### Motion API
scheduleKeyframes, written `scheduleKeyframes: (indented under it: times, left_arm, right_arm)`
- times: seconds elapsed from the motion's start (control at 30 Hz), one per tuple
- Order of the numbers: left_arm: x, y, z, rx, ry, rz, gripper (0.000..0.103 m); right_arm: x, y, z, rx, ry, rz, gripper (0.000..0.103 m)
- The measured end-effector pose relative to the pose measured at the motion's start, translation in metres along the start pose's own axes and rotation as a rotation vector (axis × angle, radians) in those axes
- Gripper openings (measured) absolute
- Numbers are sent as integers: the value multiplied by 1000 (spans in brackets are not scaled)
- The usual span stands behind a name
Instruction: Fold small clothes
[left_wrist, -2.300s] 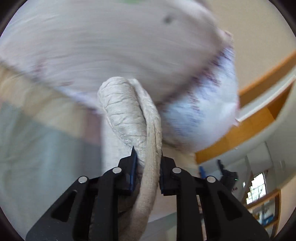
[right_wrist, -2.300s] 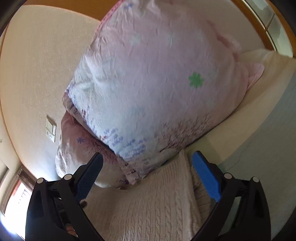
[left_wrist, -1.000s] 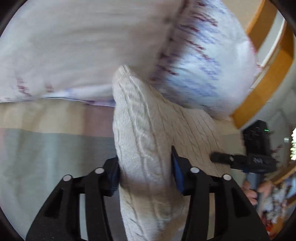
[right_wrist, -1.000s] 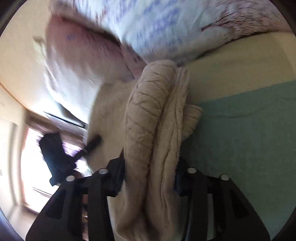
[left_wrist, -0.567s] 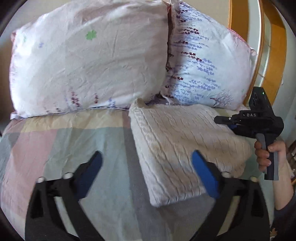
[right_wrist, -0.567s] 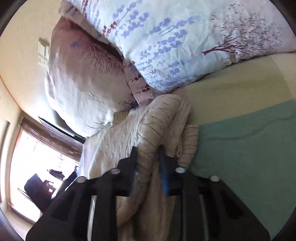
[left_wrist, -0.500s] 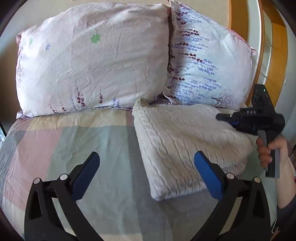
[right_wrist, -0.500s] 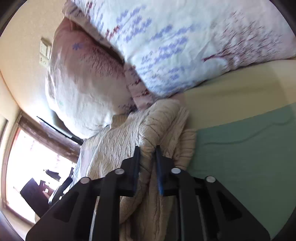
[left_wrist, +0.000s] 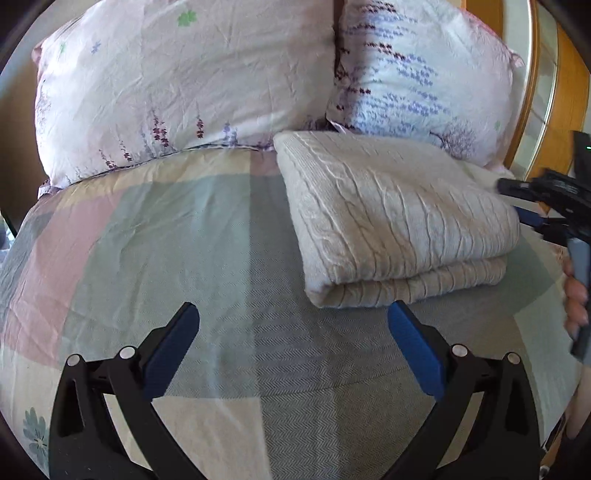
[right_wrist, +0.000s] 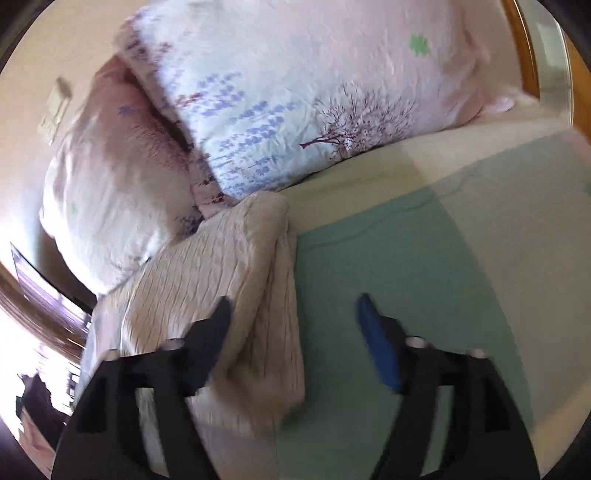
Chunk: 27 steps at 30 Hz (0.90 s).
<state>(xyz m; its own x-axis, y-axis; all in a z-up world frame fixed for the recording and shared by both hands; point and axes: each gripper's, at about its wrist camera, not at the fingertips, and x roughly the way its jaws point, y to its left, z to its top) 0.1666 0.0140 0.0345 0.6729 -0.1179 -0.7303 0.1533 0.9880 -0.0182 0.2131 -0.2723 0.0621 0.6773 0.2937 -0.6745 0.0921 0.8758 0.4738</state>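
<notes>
A cream cable-knit sweater (left_wrist: 391, 218) lies folded in a thick rectangle on the bed, its far edge against the pillows. My left gripper (left_wrist: 293, 328) is open and empty, just in front of the sweater's near fold and clear of it. The right gripper (left_wrist: 532, 212) shows at the sweater's right end in the left wrist view. In the right wrist view the right gripper (right_wrist: 293, 317) is open, with the sweater's (right_wrist: 221, 280) end edge between its jaws, left finger over the knit. The view is blurred.
Two floral pillows (left_wrist: 192, 81) (left_wrist: 424, 77) stand against a wooden headboard (left_wrist: 565, 92) behind the sweater. The patchwork quilt (left_wrist: 147, 251) covers the bed. A hand (left_wrist: 576, 295) holds the right gripper at the far right.
The right gripper was shut on the sweater's end and has now opened and let go. The left gripper stays open and has drawn back a little from the sweater.
</notes>
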Motion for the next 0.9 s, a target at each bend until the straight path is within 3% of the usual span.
scheduleKeyframes:
  times: [0.1,0.17,0.3,0.43,0.53,0.9]
  left_arm:
    - [13,-13,-1,69,70,58,101]
    - [22,-20,-3,111,116,82,101]
    - [24,-21,-5,96,120,86,101]
    - [26,-9,-6,36,142,31,101]
    - [26,-11,-7,40,142,36,101]
    - [26,-10,-7,40,143,34,101]
  right_arm:
    - [-18,19,-36,-115,14,-26,93]
    - [-17,35,-58,-207,56,-100,94]
    - [3,52,-80,-302,150,-163,94]
    - [16,66,-88,-348,156,-244,96]
    - [19,72,-92,-391,158,-313,102]
    - [16,67,-88,-367,165,-318,102]
